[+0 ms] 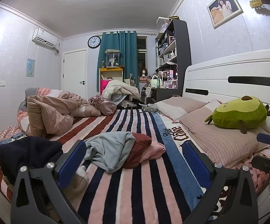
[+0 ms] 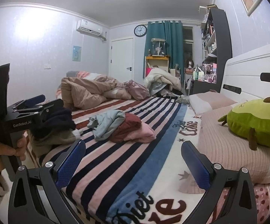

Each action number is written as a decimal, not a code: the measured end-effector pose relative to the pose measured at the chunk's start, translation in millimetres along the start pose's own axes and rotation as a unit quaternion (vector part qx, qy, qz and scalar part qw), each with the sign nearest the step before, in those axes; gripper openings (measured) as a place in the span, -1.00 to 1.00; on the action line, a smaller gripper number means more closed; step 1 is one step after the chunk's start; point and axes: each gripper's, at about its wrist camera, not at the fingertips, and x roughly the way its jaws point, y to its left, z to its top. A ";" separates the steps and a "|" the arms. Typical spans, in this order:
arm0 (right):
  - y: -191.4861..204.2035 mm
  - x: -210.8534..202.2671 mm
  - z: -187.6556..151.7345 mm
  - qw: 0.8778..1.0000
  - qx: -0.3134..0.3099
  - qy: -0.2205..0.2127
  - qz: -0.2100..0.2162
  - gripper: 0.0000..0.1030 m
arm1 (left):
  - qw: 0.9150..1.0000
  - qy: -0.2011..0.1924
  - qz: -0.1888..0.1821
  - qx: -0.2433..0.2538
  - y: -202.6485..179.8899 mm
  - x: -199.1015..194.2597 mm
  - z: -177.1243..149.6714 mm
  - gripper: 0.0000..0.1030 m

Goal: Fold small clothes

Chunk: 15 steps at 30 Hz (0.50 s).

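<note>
A heap of small clothes lies on the striped blanket: a pale blue-grey garment, a dark red one and a pink one. The same pieces show in the right wrist view as pale blue-grey garment, dark red garment and pink garment. A dark navy garment sits at the left over a beige one. My left gripper stands open just before the heap, holding nothing. My right gripper is open over the blanket, nearer than the heap. The left gripper also appears at the left, held by a hand.
A rumpled beige duvet and a pink bag lie at the far end of the bed. Pillows and a green avocado plush rest against the white headboard on the right. A cluttered desk and shelves stand beyond.
</note>
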 end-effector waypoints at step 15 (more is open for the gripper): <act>3.8 -0.2 0.5 1.000 0.007 -0.001 -0.001 0.99 | 1.000 -0.004 0.001 0.003 -3.1 -2.6 0.8 0.98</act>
